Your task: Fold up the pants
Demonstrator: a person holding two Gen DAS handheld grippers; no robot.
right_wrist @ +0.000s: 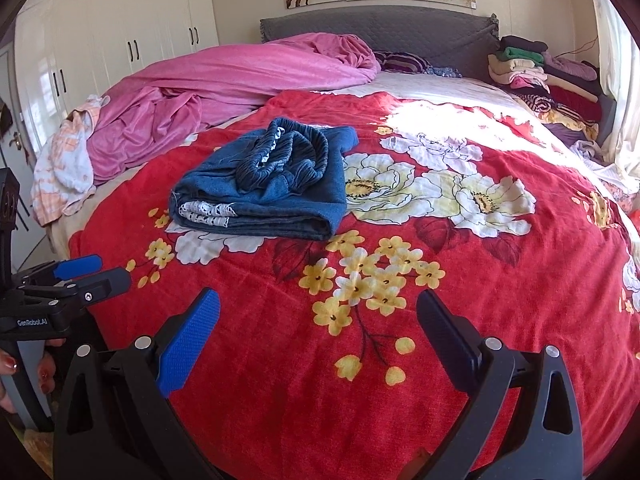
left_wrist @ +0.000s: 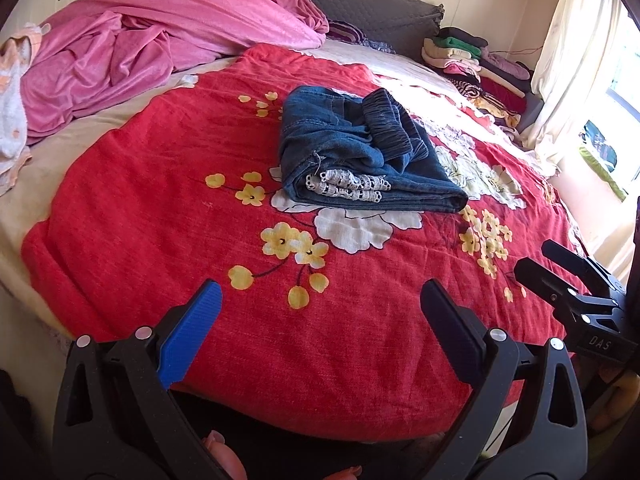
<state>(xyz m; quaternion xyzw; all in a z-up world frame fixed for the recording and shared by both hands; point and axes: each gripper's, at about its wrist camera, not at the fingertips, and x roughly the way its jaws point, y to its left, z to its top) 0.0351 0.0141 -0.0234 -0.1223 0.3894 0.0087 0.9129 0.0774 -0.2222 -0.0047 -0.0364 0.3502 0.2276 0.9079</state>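
Blue denim pants (left_wrist: 360,148) (right_wrist: 272,184) lie folded into a compact bundle on the red flowered blanket (left_wrist: 200,216) (right_wrist: 440,360), with the elastic waistband on top and white lace trim showing at the near fold. My left gripper (left_wrist: 320,300) hovers open near the bed's front edge, well short of the pants, nothing between its fingers. My right gripper (right_wrist: 318,308) is open too, also back from the pants and empty. Each gripper shows at the edge of the other's view: the right gripper (left_wrist: 538,258) and the left gripper (right_wrist: 114,268).
A crumpled pink blanket (left_wrist: 152,48) (right_wrist: 224,84) and a pale towel (right_wrist: 68,160) lie on the bed's far left. A stack of folded clothes (left_wrist: 480,68) (right_wrist: 544,76) stands at the far right by the grey headboard (right_wrist: 380,36). Curtains (left_wrist: 576,40) hang on the right, wardrobes (right_wrist: 120,32) on the left.
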